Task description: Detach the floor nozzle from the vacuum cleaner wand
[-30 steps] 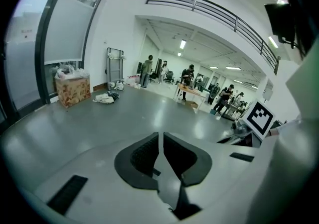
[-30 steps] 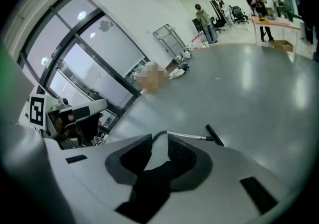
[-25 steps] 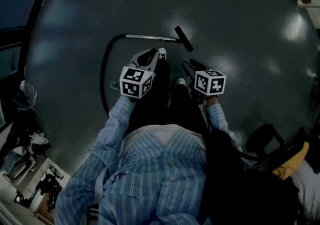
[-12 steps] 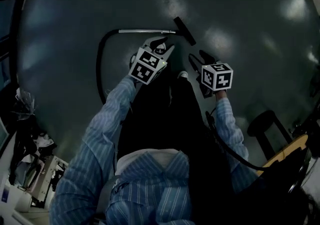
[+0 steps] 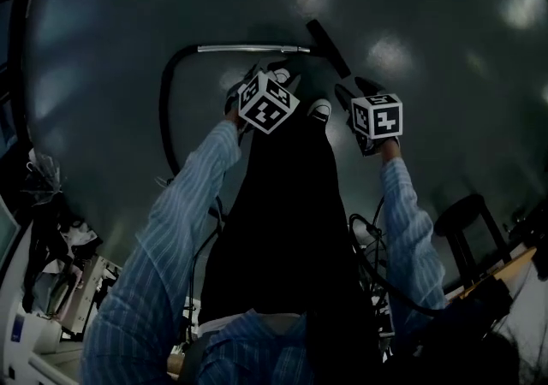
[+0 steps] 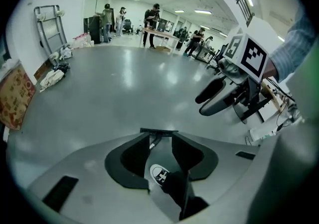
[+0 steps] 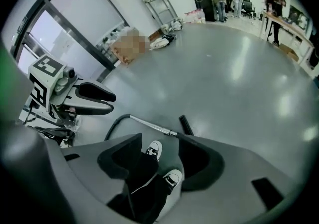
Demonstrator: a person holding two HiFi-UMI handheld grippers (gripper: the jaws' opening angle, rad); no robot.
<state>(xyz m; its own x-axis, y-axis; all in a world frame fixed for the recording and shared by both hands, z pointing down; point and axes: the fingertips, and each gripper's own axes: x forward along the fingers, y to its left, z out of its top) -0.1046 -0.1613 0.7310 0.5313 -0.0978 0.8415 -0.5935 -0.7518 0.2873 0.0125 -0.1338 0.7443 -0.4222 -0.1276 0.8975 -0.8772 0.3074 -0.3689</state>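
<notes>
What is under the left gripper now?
Under the left gripper, whose empty jaws have just been opening, a white-toed shoe stands on the floor; the floor nozzle and wand lie beyond. The gripper's body covers most of the wand.

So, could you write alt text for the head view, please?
A person holds the left gripper and right gripper, both empty, jaws just opened wider, near a vacuum wand lying on the floor, floor nozzle attached at its right end, hose curving left.

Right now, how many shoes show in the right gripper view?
2. One shoe is nearer the wand; the other shoe is below it, nearer the camera. Both show through the jaw gap.
</notes>
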